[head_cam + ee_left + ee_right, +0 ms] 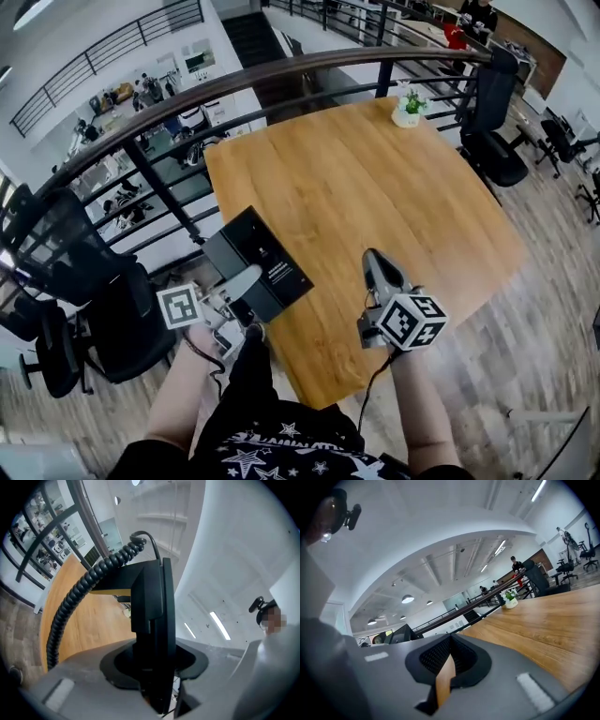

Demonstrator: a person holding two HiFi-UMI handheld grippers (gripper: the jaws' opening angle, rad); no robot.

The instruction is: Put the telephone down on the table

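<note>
My left tool (249, 283) is clamped on the telephone (258, 262). The left gripper view shows the black body (154, 606) edge-on between the jaws, with its coiled cord (79, 597) looping off to the left. In the head view the telephone is held in the air at the near-left edge of the bench (375, 169), partly over the wood and partly over the drop beside the railing (281, 75). Its long side runs diagonally, from upper left to lower right. The open wood lies to the right of it and further away from me, so I judge the set-down calls for carrying it inward that way before lowering. My right tool (375, 267) is over the near part of the bench, just right of the telephone and apart from it. Its jaws are drawn together on nothing, with only a sliver of wood showing through in the right gripper view (445, 667). The one container is a small white pot (409, 108) at the far edge, well apart, holding a green plant.
</note>
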